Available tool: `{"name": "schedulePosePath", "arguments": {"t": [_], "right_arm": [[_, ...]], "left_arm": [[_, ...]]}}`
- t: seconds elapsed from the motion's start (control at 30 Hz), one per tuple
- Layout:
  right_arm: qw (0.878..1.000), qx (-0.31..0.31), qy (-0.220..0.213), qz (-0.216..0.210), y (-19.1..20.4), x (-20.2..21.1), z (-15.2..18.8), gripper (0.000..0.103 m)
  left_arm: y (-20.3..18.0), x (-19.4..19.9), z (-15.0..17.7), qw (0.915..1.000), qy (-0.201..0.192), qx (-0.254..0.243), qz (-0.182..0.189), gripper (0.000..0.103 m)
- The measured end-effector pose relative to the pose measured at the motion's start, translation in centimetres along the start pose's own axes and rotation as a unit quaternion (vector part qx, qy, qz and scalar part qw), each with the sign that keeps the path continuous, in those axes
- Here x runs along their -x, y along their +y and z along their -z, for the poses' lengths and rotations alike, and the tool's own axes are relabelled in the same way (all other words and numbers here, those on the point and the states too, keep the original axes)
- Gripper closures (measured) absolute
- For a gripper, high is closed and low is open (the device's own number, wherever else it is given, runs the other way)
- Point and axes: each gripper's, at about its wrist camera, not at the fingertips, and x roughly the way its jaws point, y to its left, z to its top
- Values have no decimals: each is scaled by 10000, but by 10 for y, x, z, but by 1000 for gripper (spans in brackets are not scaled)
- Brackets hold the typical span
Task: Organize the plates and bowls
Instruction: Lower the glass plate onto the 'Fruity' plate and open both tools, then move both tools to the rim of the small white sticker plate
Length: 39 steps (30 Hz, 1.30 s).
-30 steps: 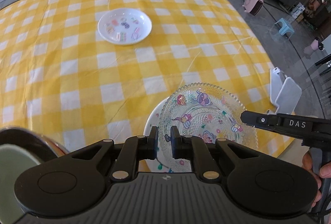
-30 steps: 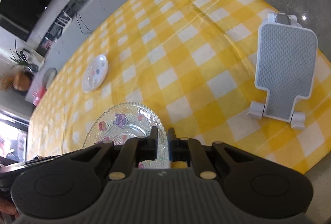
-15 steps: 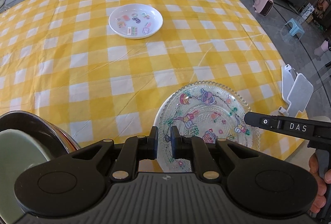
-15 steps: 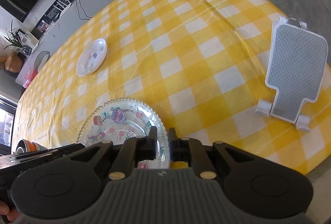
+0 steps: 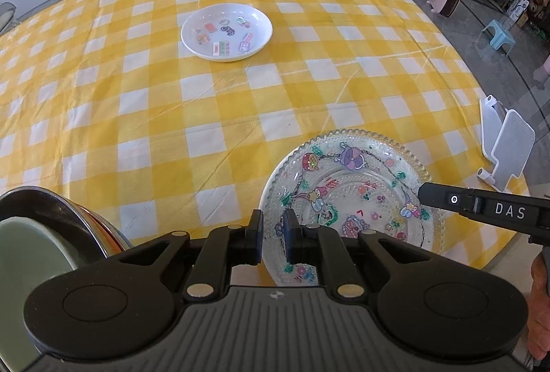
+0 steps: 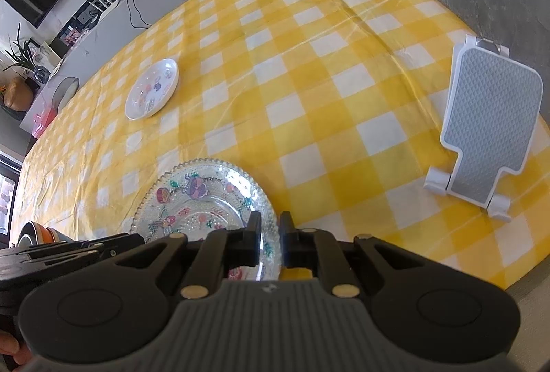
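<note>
Left wrist view: left gripper (image 5: 273,236) and right gripper (image 6: 270,239) each clamped on opposite rims of glass plate (image 5: 350,186), sharing its weight.

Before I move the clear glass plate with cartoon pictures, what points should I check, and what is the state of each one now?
1. Left gripper fingers closed on the rim of the clear glass plate with cartoon pictures: ok.
2. Right gripper fingers closed on the opposite rim: ok.
3. Glass plate lifted off the yellow checked tablecloth: cannot tell.
4. Cloth free of things between the glass plate and the small white plate with coloured pictures: ok.
5. Stack of bowls apart from the glass plate: ok.
6. White and grey stand apart from the glass plate: ok.
</note>
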Motion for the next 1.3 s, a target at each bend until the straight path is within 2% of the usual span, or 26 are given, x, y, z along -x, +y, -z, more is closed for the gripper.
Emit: {"name": "schedulePosePath", "arguments": {"t": [0.17, 0.23, 0.43, 0.63, 0.77, 0.83, 0.9, 1.1, 1.3], "right_arm": [[10000, 9, 0, 5, 0, 0, 0, 94], [10000, 14, 0, 7, 0, 0, 0, 94], [9999, 133, -3, 56, 4, 2, 2, 94], [9991, 380, -13, 201, 13, 4, 5, 94], [9996, 241, 23, 145, 9, 4, 3, 91], [9997, 157, -92, 176, 7, 8, 3, 86], [9995, 62, -272, 160, 5, 15, 3, 72], [9976, -163, -664, 54, 6, 23, -2, 70], [9958, -53, -914, 20, 27, 21, -13, 64]], "left_arm": [[-4, 3, -2, 9998, -99, -101, -161, 89], [-6, 5, -3, 9994, -146, -173, -261, 86], [-11, 16, -5, 9989, -332, -266, -200, 77], [-14, 26, -11, 9980, -474, -330, -241, 75], [-10, 30, -14, 9978, -515, -324, -276, 74], [-6, 32, -16, 9978, -543, -272, -258, 71], [-1, 33, -19, 9978, -566, -236, -248, 71], [13, 36, -33, 9980, -560, -169, -252, 71], [29, 45, -54, 9980, -581, -207, -142, 69]]}}
